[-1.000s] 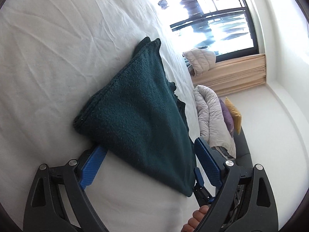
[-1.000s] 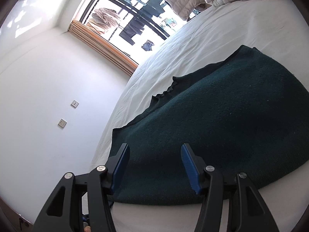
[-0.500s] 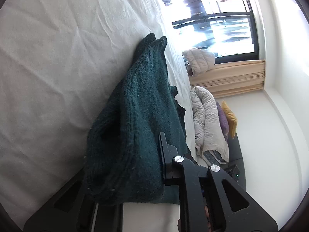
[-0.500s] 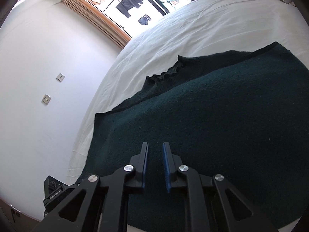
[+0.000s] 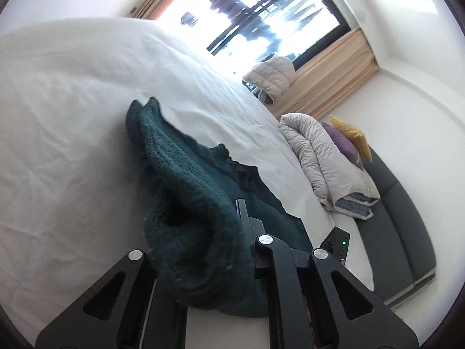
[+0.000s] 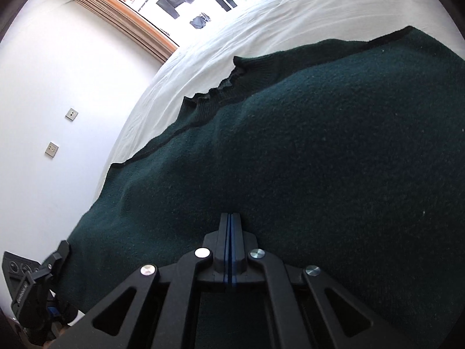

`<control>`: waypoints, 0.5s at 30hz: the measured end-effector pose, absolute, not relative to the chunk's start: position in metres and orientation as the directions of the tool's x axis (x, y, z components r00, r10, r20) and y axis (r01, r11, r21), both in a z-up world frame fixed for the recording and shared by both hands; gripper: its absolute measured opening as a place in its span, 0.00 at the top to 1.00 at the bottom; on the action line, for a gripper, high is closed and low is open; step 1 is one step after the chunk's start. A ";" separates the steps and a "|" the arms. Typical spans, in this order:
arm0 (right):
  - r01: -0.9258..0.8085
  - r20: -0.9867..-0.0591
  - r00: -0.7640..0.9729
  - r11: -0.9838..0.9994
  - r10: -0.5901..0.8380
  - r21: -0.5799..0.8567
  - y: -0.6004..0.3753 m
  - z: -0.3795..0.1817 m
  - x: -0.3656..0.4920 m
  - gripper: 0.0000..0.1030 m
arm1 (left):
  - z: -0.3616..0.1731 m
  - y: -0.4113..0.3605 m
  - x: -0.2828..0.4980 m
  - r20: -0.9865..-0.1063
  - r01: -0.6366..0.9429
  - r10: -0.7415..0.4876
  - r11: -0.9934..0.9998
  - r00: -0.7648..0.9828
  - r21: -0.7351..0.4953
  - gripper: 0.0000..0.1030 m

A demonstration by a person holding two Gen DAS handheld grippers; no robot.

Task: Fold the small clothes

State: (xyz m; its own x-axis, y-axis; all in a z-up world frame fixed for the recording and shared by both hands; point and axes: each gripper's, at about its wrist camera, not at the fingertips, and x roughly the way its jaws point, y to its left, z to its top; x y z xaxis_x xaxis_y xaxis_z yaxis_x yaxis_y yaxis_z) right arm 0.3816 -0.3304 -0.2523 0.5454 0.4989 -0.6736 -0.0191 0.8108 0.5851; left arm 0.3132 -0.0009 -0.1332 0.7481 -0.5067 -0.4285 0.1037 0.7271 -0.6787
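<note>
A dark green knitted sweater [image 6: 305, 145] lies on the white bed [image 6: 290, 14]. My right gripper [image 6: 230, 221] is shut on the sweater's near edge, its blue pads pressed together. In the left wrist view the sweater [image 5: 186, 203] is bunched and lifted off the bed [image 5: 72, 116]. My left gripper [image 5: 232, 226] is shut on this thick fold, which covers the left finger; only the right finger [image 5: 242, 218] shows. The sweater's ribbed collar [image 6: 221, 87] lies toward the window side.
A folded grey duvet [image 5: 325, 163] lies at the bed's far edge beside purple and yellow cushions [image 5: 348, 139] on a dark sofa [image 5: 407, 232]. A window [image 5: 261, 14] with wooden blinds is behind. The other gripper's body [image 6: 37, 290] shows at lower left by the wall sockets [image 6: 52, 148].
Both grippers were open around the sweater's edge and have shut on it. The left one has lifted its fold off the bed, bunching the fabric.
</note>
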 end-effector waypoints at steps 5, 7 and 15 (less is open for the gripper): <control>-0.040 -0.559 0.543 0.684 0.627 0.729 -0.362 -0.240 0.374 0.76 | -0.086 -0.065 0.321 -0.438 0.259 -0.496 0.829 0.750 -0.496 0.91; -0.064 -0.489 0.569 0.629 0.661 0.775 -0.382 -0.230 0.369 0.49 | -0.076 -0.098 0.324 -0.452 0.320 -0.497 0.852 0.741 -0.414 0.91; -0.121 -0.252 0.491 0.352 0.834 0.928 -0.434 -0.216 0.396 0.15 | -0.111 -0.227 0.305 -0.574 0.488 -0.458 0.866 0.679 -0.113 0.91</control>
State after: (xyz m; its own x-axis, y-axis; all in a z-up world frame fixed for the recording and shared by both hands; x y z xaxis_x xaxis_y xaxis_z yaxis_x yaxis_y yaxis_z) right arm 0.3959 -0.4338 -0.2159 0.4906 0.8341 -0.2520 -0.1208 0.3516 0.9283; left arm 0.3050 -0.2266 -0.1111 0.6789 -0.4577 -0.5741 0.4879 0.8655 -0.1131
